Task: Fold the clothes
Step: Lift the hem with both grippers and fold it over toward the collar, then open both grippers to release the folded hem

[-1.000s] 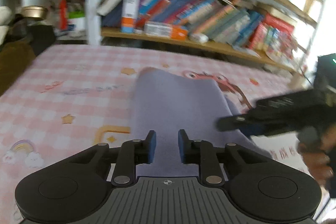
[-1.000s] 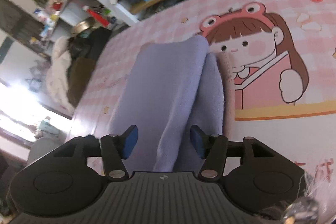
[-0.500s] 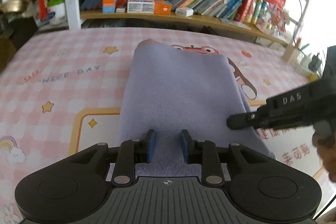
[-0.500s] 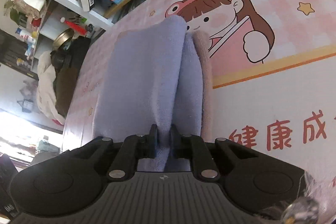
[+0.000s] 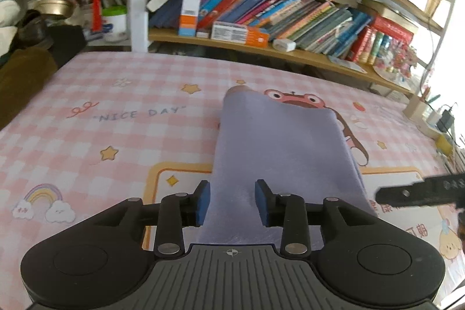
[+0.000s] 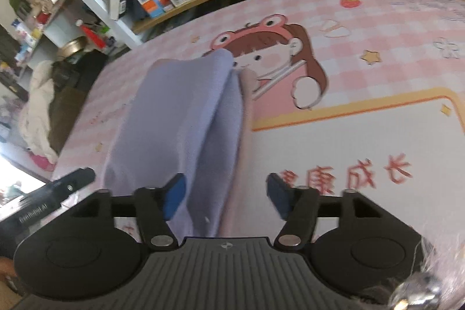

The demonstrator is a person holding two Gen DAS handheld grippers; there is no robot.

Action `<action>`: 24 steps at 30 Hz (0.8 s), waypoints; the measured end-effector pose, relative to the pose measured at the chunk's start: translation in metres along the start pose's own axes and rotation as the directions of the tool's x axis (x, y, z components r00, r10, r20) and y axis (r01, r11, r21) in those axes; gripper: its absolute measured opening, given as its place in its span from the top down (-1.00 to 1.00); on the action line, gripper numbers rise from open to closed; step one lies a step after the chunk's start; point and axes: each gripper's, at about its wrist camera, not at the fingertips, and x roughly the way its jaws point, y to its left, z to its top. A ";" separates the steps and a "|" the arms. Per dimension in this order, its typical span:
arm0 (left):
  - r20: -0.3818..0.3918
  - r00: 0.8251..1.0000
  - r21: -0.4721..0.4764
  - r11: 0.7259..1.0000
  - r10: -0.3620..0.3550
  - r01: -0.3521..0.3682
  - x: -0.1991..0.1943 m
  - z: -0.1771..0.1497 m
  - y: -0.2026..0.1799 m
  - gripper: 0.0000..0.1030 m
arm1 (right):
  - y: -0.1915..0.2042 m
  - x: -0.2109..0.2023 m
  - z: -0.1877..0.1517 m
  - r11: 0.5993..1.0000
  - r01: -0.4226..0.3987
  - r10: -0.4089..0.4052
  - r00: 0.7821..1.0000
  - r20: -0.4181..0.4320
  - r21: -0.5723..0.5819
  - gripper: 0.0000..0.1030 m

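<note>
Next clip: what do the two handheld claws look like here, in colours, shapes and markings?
Both match: the left claw and right claw have black linkage arms with silver pivot screws, blue pads inside the fingertips, two round black housings, and a ribbed grey plate with a small crosshair mark. Seen side-on from the right wrist, the left claw's finger carries white lettering, too blurred to read. No sleeves or cables are visible.

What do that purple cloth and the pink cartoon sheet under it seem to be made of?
The purple cloth looks like soft, matte knit or fleece: slightly fuzzy, with rounded, drooping folds and no sheen. The pink sheet looks like thin printed cotton or a similar woven fabric: it lies flat, with a checked pattern and cartoons printed on it. The exact fibre cannot be told.
</note>
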 end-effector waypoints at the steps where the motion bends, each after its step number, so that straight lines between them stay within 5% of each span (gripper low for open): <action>1: 0.001 1.000 -0.008 1.000 0.003 -0.003 0.000 -0.001 0.000 0.18 | 0.001 -0.002 -0.002 1.000 0.009 -0.009 1.000 -0.003 -0.012 -0.35; 9: -0.011 1.000 -0.023 0.999 0.029 -0.029 -0.007 -0.012 -0.019 -0.44 | 0.008 -0.009 -0.016 0.995 -0.027 0.023 0.999 -0.043 -0.100 -0.63; 19: -0.015 0.997 -0.041 0.996 0.076 -0.076 -0.024 -0.020 -0.030 -0.65 | 0.001 -0.010 -0.018 0.992 -0.084 0.077 0.994 -0.078 -0.091 -0.65; 24: -0.037 0.998 -0.015 0.999 0.048 -0.048 -0.014 -0.014 -0.022 -0.68 | 0.017 -0.008 -0.020 0.992 -0.034 0.025 0.997 -0.070 -0.122 -0.70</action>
